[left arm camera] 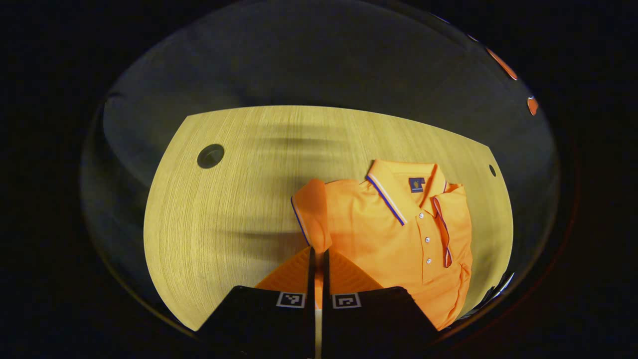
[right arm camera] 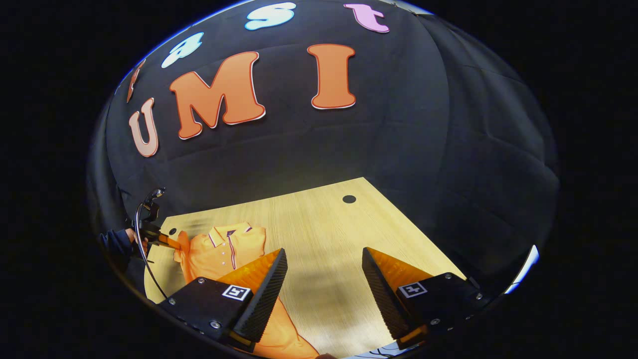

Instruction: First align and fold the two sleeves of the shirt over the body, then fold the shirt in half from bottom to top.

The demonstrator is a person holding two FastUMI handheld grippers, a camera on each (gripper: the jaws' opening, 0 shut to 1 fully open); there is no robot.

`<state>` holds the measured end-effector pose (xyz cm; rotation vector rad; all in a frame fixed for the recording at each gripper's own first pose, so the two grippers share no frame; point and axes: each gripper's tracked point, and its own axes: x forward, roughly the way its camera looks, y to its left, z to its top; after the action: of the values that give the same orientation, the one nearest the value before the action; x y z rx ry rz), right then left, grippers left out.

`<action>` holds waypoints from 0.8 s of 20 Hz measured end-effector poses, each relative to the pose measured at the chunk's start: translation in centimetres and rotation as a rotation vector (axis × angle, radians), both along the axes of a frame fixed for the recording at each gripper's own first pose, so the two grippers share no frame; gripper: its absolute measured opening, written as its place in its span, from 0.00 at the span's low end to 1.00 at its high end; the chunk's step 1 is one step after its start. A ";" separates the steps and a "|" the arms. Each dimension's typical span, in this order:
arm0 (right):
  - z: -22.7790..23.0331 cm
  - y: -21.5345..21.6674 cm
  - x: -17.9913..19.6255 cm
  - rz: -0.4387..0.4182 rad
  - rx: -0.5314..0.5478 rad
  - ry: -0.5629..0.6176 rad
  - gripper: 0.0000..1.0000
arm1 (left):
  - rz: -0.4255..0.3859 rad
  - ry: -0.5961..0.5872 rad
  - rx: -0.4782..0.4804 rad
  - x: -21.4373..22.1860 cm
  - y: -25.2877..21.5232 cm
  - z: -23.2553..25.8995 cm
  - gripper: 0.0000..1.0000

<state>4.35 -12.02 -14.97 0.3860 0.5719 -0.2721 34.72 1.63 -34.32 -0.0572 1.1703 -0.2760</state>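
An orange polo shirt (left arm camera: pixel 398 234) lies face up on the wooden table (left arm camera: pixel 224 209), collar toward the far edge. In the left gripper view my left gripper (left arm camera: pixel 319 252) is shut on the near sleeve (left arm camera: pixel 311 212), which stands up from the table beside the body. The far side of the shirt looks folded in over the body. In the right gripper view my right gripper (right arm camera: pixel 324 284) hovers open over bare wood, to the right of the shirt (right arm camera: pixel 224 252), with nothing between its fingers. The left gripper (right arm camera: pixel 162 241) shows at the shirt's far sleeve, held by a hand (right arm camera: pixel 130 238).
The table has a round cable hole (left arm camera: pixel 210 155) at the far left and a smaller hole (left arm camera: pixel 492 170) at the far right. Black cloth walls rise behind the table. A cable (right arm camera: pixel 142 249) hangs from the left gripper.
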 end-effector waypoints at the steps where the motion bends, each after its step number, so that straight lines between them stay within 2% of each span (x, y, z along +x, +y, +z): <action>1: 0.0 0.1 0.1 0.007 -0.005 0.000 0.93 | -0.026 -0.006 -0.001 -0.2 -0.8 0.5 0.05; 6: 0.1 1.0 0.5 0.030 -0.006 -0.004 0.93 | -0.103 -0.025 -0.044 0.1 -5.6 1.8 0.07; 8: 0.1 1.2 0.2 0.020 0.003 0.001 0.93 | -0.124 -0.013 -0.098 -0.5 -7.9 2.1 0.10; 9: 0.0 1.2 0.0 0.012 0.010 0.003 0.93 | -0.134 -0.003 -0.131 -1.0 -8.9 2.5 0.15; 11: -0.1 1.2 -0.7 -0.005 0.021 0.006 0.92 | -0.153 -0.005 -0.189 -1.5 -10.7 3.0 0.16; 12: -0.2 1.1 -1.0 -0.015 0.019 0.010 0.93 | -0.161 -0.017 -0.214 -1.6 -11.2 3.6 0.26; 13: -0.3 1.1 -1.4 -0.018 0.021 0.014 0.93 | -0.171 -0.022 -0.237 -1.8 -11.8 3.9 0.27; 15: -0.3 1.3 -2.1 -0.027 0.020 0.018 0.93 | -0.193 -0.045 -0.236 -2.2 -12.0 4.6 0.40; 16: -0.3 1.3 -2.4 -0.033 0.016 0.018 0.92 | -0.204 -0.075 -0.235 -2.4 -11.9 5.0 0.55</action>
<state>1.97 -10.75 -15.27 0.4091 0.5866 -0.3027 32.32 -10.30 -29.31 -0.1330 1.0659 -0.5908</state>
